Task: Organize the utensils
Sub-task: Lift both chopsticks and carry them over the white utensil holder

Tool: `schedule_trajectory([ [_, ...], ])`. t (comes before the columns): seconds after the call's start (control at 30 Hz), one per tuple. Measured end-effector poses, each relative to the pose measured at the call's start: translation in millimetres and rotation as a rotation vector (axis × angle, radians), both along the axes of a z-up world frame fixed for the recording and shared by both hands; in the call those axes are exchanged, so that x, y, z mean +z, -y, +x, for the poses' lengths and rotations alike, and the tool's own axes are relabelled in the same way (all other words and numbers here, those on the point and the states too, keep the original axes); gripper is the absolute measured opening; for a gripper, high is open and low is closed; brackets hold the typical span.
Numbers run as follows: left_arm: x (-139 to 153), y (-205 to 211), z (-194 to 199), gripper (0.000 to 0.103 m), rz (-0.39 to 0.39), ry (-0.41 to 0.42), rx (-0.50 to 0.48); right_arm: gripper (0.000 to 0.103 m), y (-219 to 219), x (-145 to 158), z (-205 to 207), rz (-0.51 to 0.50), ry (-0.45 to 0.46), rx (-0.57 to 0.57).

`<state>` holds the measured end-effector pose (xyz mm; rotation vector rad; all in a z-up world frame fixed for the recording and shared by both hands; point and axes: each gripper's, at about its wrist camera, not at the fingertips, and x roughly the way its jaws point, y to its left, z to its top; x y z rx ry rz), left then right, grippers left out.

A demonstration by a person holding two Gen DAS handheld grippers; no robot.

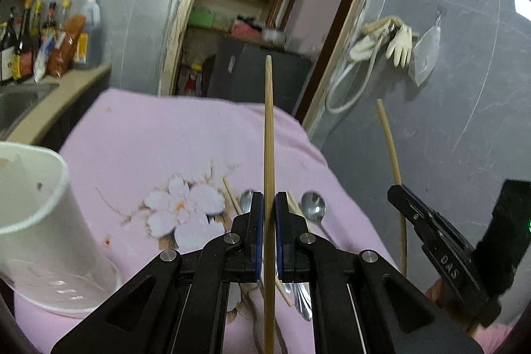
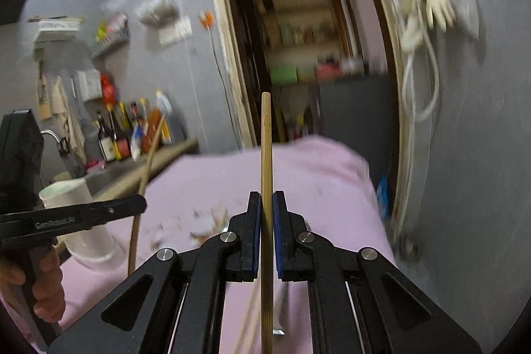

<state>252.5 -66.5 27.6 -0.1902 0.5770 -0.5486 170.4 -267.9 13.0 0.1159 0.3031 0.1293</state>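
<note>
My left gripper (image 1: 269, 198) is shut on a wooden chopstick (image 1: 268, 135) that stands upright above the pink flowered cloth (image 1: 159, 141). My right gripper (image 2: 266, 198) is shut on a second wooden chopstick (image 2: 266, 138), also upright. Each gripper shows in the other's view, the right gripper (image 1: 396, 191) at the right with its chopstick (image 1: 391, 148), the left gripper (image 2: 141, 203) at the left with its chopstick (image 2: 146, 168). On the cloth lie two metal spoons (image 1: 312, 208) and loose chopsticks (image 1: 232, 196). A white holder cup (image 1: 39, 221) stands at the left.
A counter (image 1: 76, 82) with sauce bottles (image 1: 49, 35) and a sink (image 1: 16, 102) runs along the left. Behind the table a doorway opens on shelves and a dark cabinet (image 1: 262, 72). Gloves and a hose (image 1: 381, 38) hang on the grey wall. A hand (image 2: 43, 274) holds the left gripper.
</note>
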Motion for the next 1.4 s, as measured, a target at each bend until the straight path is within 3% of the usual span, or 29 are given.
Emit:
schedule_trajectory([
  [0.47,59,-60,-31,0.004,-0.092,0.237,0.133,0.005,-62,37,-9,-0.015,0.305,0.076],
  [0.8,99,-140,-34,0.004,-0.090,0.355,0.292,0.005,-128,72,13,0.077,0.465,0.141],
  [1.0,113,-206,-34,0.004,-0.112,0.417,0.439,0.005,-161,88,36,0.198,0.491,0.217],
  [1.17,101,-249,-26,0.004,-0.132,0.429,0.569,0.005,-178,88,54,0.272,0.469,0.282],
  [1.4,74,-257,-12,0.004,-0.139,0.379,0.615,0.005,-193,66,68,0.279,0.421,0.278],
])
